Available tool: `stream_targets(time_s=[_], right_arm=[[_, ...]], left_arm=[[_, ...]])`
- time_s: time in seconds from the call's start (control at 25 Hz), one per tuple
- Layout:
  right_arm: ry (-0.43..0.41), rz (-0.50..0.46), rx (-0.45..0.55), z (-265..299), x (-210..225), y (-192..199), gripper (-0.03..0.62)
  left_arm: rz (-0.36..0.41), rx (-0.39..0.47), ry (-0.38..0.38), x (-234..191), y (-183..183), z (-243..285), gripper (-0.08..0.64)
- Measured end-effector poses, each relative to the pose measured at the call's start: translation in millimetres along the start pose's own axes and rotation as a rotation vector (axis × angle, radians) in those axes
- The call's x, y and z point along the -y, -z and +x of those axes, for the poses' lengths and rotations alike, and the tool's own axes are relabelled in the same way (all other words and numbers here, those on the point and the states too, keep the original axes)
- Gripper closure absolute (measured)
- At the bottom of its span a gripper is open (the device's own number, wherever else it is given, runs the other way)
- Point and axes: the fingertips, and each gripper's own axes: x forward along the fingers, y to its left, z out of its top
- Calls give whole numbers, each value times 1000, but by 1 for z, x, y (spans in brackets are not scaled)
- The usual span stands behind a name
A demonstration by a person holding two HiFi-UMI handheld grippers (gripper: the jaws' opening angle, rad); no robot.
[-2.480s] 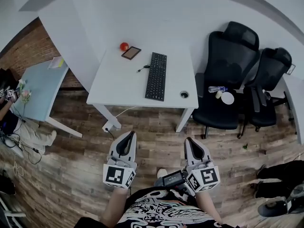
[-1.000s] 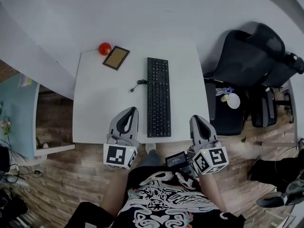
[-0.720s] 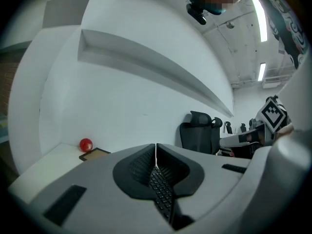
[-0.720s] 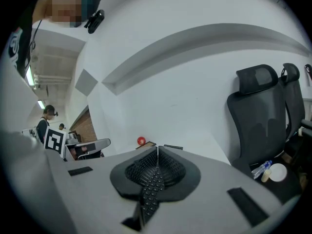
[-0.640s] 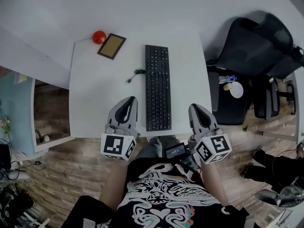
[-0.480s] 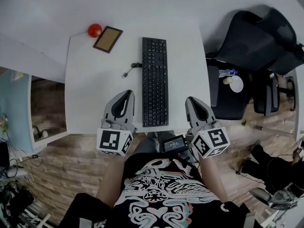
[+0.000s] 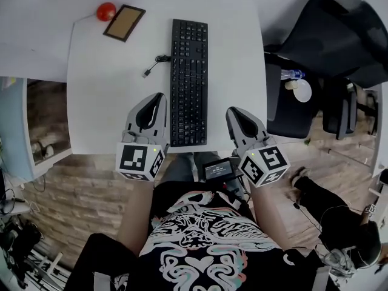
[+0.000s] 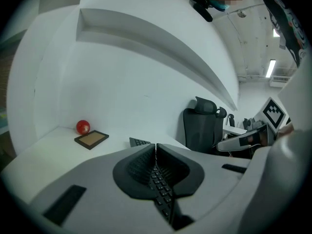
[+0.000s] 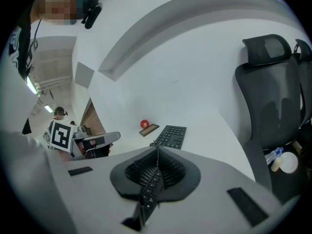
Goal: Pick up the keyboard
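Observation:
A black keyboard [image 7: 188,80] lies lengthwise down the middle of the white desk [image 7: 109,96], its loose cable [image 7: 156,63] curled to its left. My left gripper [image 7: 160,97] hovers over the desk's near edge just left of the keyboard's near end, shut and empty. My right gripper [image 7: 232,113] hovers just right of that end, also shut with nothing in it. In the left gripper view the keyboard [image 8: 140,142] shows past the closed jaws [image 8: 155,146]. In the right gripper view the keyboard [image 9: 171,135] lies ahead of the closed jaws [image 9: 157,151].
A red ball [image 7: 106,10] and a small framed board [image 7: 124,22] sit at the desk's far left corner. Black office chairs [image 7: 327,41] stand to the right, one with a bottle [image 7: 292,74] and a white dish [image 7: 300,90] on its seat. Wood floor lies below.
The view has closed in on the desk. Both grippers have come forward and down from in front of the desk to either side of the keyboard's near end, still shut.

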Motion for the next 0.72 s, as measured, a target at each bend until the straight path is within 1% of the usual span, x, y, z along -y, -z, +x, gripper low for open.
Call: stream_targets(time_s=[0.16, 0.28, 0.48, 0.72], right_arm=[[2, 7, -66, 3, 13, 17, 562], [-7, 34, -101, 6, 20, 30, 561], [-41, 64, -117, 17, 28, 45, 561], [-68, 111, -162, 30, 33, 65, 561]], left_arm=[[-1, -40, 9, 6, 14, 7, 541], [-4, -72, 8, 6, 26, 10, 541], [-44, -136, 27, 5, 54, 18, 541], [-69, -199, 27, 5, 79, 23, 540]])
